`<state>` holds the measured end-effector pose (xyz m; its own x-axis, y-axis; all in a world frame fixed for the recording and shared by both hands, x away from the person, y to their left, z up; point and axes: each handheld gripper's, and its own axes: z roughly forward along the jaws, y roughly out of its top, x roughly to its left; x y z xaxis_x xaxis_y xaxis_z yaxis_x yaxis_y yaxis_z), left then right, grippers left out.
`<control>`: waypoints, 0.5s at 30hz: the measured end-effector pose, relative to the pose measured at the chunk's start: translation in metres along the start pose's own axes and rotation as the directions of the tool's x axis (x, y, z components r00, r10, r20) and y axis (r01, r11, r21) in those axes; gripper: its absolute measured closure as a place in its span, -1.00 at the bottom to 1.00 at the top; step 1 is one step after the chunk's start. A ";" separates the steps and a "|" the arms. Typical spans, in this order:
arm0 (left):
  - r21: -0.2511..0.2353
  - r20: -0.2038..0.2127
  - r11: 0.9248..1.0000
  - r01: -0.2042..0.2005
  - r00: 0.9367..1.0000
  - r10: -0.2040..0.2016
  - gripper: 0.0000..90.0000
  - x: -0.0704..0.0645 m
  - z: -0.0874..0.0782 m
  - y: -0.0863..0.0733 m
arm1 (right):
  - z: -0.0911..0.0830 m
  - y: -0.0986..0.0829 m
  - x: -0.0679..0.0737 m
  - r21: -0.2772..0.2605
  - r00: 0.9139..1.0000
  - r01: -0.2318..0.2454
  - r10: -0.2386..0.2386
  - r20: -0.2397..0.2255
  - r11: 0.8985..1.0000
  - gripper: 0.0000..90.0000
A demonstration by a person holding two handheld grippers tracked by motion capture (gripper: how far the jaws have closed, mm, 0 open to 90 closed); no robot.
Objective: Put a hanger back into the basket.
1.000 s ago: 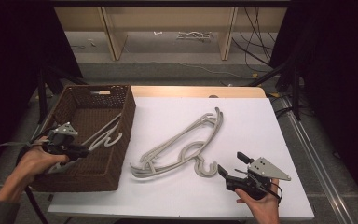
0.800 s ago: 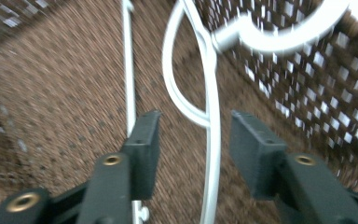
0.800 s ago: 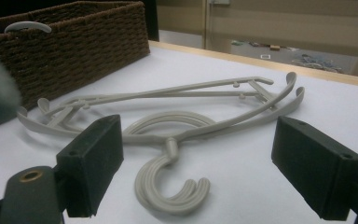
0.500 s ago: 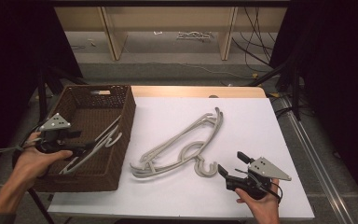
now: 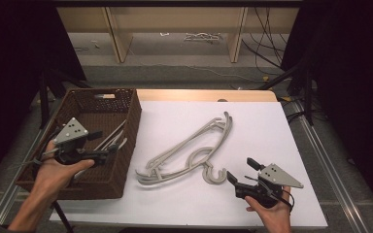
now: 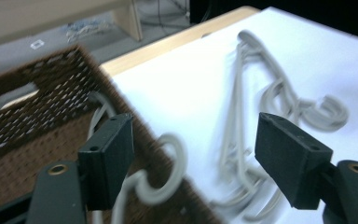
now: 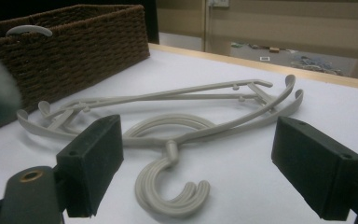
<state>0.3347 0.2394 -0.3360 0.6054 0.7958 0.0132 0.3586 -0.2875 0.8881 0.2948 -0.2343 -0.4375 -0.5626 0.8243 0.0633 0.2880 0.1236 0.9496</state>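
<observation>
Two grey plastic hangers (image 5: 189,150) lie stacked on the white table top (image 5: 272,126) near its middle, their hooks curling toward the person's side – in the right gripper view the doubled hooks (image 7: 172,186) sit just ahead of the jaws, flat on the white surface. The right gripper (image 5: 238,178) rests low over the table near the front edge, held in the person's right hand (image 5: 272,211), its jaws spread wide with nothing between them; the hooks are close in front of it but not touched

To the left stands a brown wicker basket (image 5: 131,114), touching the white sheet's left edge. Inside it lie more grey hangers (image 5: 111,141), leaning against the right-hand wall, and in the left gripper view one hook (image 6: 165,172) curls over the basket rim. The left gripper (image 5: 108,145) hovers over the basket's inside, gripped by the left hand (image 5: 60,170) – its jaws also stand wide apart and grip nothing. That view is blurred, so whether the left jaw touches the hanger below it cannot be told
</observation>
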 end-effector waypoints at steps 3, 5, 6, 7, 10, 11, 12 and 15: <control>-0.036 0.023 0.999 0.005 1.000 -0.005 -0.42 -0.013 0.004 0.003 | 0.000 0.000 0.000 0.004 1.000 0.003 -0.003 0.005 1.000 -0.61; -0.082 0.047 0.996 0.034 0.998 -0.030 -0.44 -0.023 0.006 0.005 | 0.000 0.000 0.000 0.002 1.000 0.002 -0.002 0.000 1.000 -0.61; -0.117 0.078 0.992 0.042 0.996 -0.033 -0.45 -0.034 0.010 0.006 | 0.000 0.000 0.000 -0.001 1.000 0.005 -0.005 0.007 1.000 -0.61; -0.125 0.084 0.992 0.028 0.996 -0.018 -0.45 -0.038 0.012 0.006 | 0.000 0.000 0.000 0.002 1.000 0.008 -0.008 0.010 1.000 -0.61; -0.144 0.110 0.989 0.039 0.994 -0.023 -0.47 -0.051 0.020 0.005 | 0.000 0.000 0.000 -0.008 1.000 0.006 -0.006 0.008 1.000 -0.61; -0.144 0.110 0.989 0.039 0.994 -0.023 -0.47 -0.051 0.020 0.005 | 0.000 0.000 0.000 -0.008 1.000 0.006 -0.006 0.008 1.000 -0.61; -0.155 0.123 0.987 0.039 0.992 -0.020 -0.47 -0.057 0.024 0.004 | -0.001 0.001 0.000 -0.001 1.000 0.004 -0.004 0.006 1.000 -0.61; -0.168 0.136 0.986 0.022 0.991 0.001 -0.49 -0.068 0.034 0.000 | 0.001 0.000 -0.002 -0.035 1.000 0.026 -0.026 0.004 0.999 -0.61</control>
<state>0.3182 0.1670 -0.3523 0.6968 0.7156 -0.0486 0.2477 -0.1765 0.9526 0.2966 -0.2356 -0.4381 -0.5669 0.8229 0.0379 0.2462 0.1254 0.9611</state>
